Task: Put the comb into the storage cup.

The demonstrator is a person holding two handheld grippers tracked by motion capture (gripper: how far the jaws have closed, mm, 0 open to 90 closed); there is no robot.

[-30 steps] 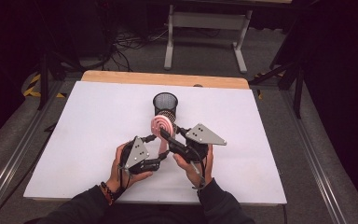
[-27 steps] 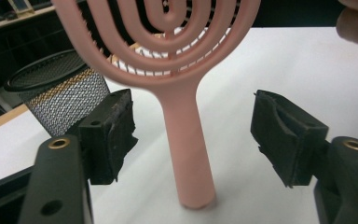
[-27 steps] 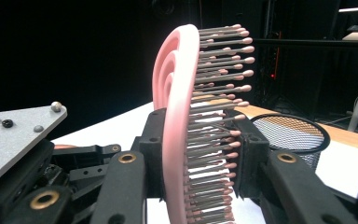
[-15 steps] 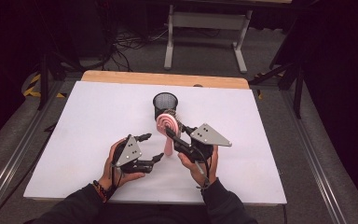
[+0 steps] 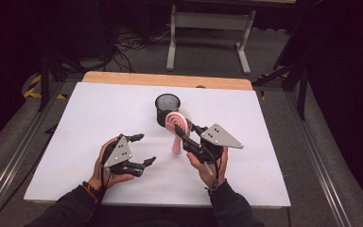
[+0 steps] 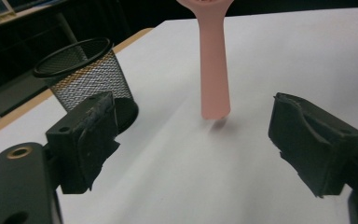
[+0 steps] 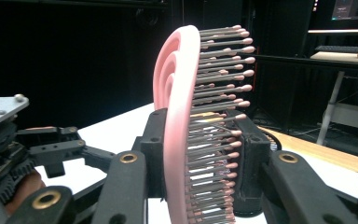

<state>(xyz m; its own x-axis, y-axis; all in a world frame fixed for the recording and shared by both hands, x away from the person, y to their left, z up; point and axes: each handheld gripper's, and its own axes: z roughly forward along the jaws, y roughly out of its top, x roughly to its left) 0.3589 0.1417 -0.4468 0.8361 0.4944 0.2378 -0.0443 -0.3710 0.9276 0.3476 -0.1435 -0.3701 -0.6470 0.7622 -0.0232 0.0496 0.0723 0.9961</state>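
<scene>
Pink hairbrush [image 5: 176,124] — clamped at its head by right gripper [image 5: 187,135]; left gripper [image 5: 142,150] wide, just opened, empty. Risk: handle probably catches mesh cup [image 5: 167,108] rim — tipping it.

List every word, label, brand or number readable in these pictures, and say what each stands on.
None can be read. The pink hairbrush, the mesh cup, the white table and both grippers bear no lettering. A lit screen far back in the right gripper view is too blurred to read.

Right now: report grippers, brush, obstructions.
Left gripper open, jaws just widened, nothing between. Right gripper shut on pink hairbrush. Mesh cup just behind brush; path unobstructed.
</scene>
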